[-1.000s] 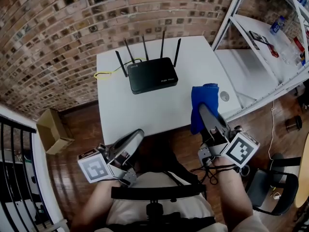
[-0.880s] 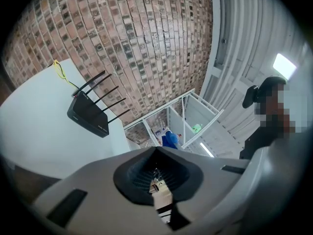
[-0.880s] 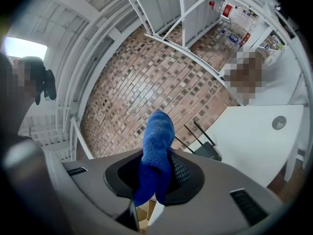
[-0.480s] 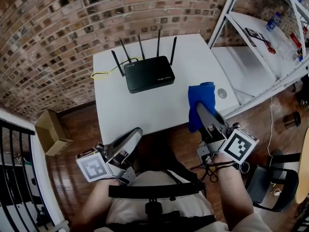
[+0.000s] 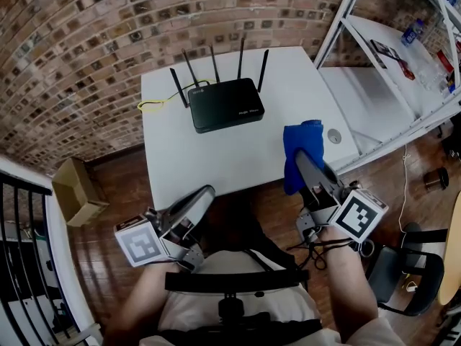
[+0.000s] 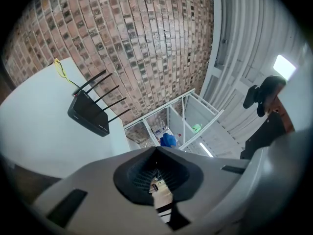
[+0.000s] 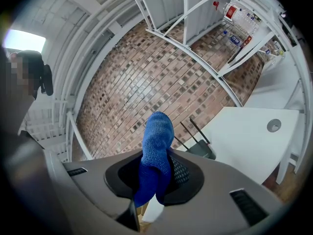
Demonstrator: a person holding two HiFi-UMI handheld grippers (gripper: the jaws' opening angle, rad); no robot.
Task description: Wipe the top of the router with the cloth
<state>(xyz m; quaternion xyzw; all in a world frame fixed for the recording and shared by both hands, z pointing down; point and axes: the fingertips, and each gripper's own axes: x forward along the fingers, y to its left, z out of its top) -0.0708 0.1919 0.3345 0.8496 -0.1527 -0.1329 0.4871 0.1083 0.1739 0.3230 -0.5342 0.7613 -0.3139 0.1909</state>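
A black router [image 5: 226, 104] with several upright antennas sits toward the back of the white table [image 5: 216, 161]; it also shows in the left gripper view [image 6: 88, 113] and, small, in the right gripper view [image 7: 200, 149]. My right gripper [image 5: 304, 156] is shut on a blue cloth [image 5: 300, 152], which hangs over the table's near right edge and sticks up between the jaws [image 7: 155, 153]. My left gripper [image 5: 205, 192] is shut with nothing in it, held below the table's front edge.
A yellow cable [image 5: 153, 105] loops left of the router. A round port [image 5: 334, 136] is set in the table's right side. A white metal shelf unit [image 5: 389, 56] stands to the right, a cardboard box [image 5: 76, 191] on the wood floor at left. A brick wall runs behind.
The view shifts slightly between frames. Both grippers hold about the same places and the cloth stays in the right gripper.
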